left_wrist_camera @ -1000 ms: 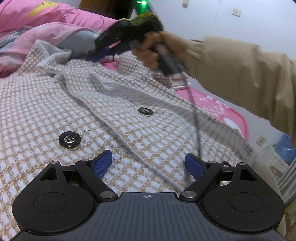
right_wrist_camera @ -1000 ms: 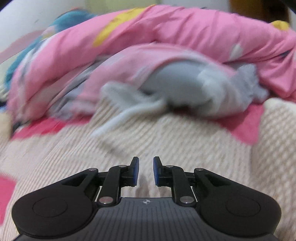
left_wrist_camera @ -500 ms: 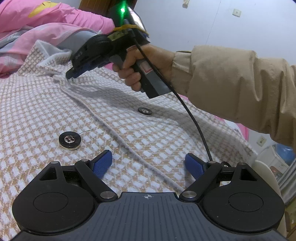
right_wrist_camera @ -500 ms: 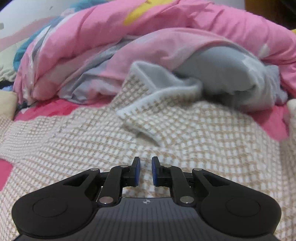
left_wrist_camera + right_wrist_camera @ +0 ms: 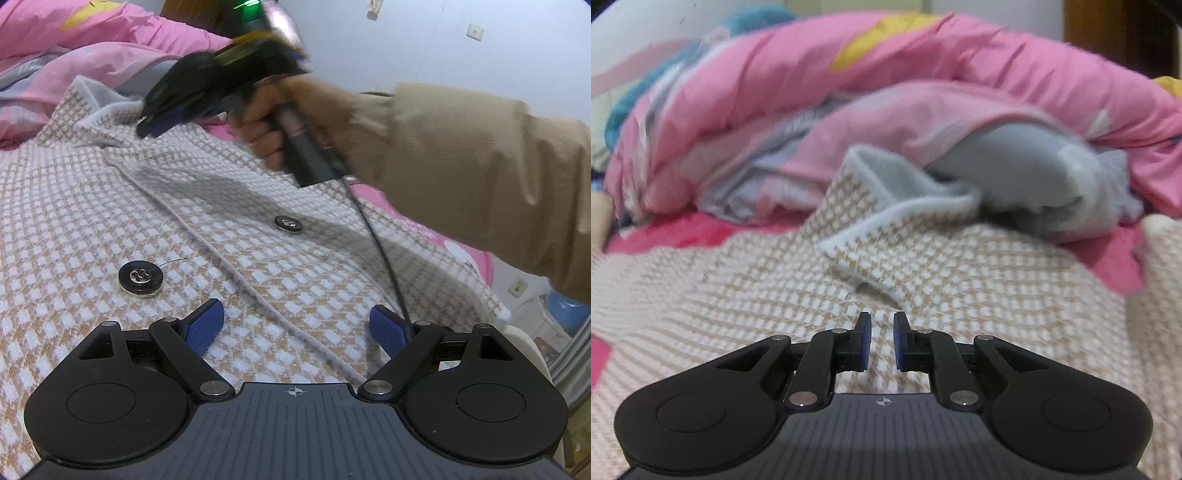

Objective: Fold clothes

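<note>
Tan-and-white houndstooth woven coat with black buttons (image 5: 155, 206), spread flat on pink bedding (image 5: 687, 232), collar (image 5: 886, 206) towards rumpled pink quilt (image 5: 923, 66). Left gripper (image 5: 295, 328) low over front panel, jaws wide apart, empty. Right gripper (image 5: 882, 339) near collar, jaws nearly together, a narrow gap, nothing clamped. Fabric probably thick, soft, fairly heavy, non-slippery; best hold likely at collar edge or front hem.

No readable text, label or number shows anywhere.
</note>
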{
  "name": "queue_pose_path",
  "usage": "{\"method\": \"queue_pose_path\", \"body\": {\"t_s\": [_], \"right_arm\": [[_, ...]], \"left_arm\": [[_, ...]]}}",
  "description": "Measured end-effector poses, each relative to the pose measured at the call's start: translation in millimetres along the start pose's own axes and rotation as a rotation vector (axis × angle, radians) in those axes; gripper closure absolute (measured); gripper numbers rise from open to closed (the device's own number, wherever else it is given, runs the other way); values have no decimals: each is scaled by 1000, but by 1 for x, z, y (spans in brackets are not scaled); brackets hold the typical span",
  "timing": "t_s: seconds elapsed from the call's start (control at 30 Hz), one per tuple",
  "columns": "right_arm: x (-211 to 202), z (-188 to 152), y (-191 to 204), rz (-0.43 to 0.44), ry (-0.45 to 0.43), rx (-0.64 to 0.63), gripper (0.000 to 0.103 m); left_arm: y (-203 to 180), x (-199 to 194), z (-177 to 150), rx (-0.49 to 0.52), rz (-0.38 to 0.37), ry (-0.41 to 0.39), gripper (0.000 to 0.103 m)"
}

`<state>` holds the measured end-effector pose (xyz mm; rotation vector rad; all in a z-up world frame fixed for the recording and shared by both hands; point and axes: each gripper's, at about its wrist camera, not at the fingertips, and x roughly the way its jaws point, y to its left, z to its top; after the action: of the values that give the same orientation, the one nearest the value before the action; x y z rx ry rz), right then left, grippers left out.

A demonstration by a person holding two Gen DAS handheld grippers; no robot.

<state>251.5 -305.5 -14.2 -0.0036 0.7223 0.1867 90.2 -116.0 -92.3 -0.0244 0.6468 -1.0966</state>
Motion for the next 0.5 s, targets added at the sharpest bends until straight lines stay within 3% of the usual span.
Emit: {"method": "queue_pose_path", "body": {"t_s": [0.23,0.37,0.47,0.5], "right_arm": [[-68,-30,-27,-26,-11,123,91],[-75,-59,-43,-86,39,172,91],[-56,-84,-57,-171,152,200,91],[-57,-88,-60,-165,136,217,91]], "left_arm": [[0,0,0,2,6,1,16],[0,0,0,5,10,2,16],[1,1,1,6,11,3,16],[1,1,1,6,10,2,16]]}}
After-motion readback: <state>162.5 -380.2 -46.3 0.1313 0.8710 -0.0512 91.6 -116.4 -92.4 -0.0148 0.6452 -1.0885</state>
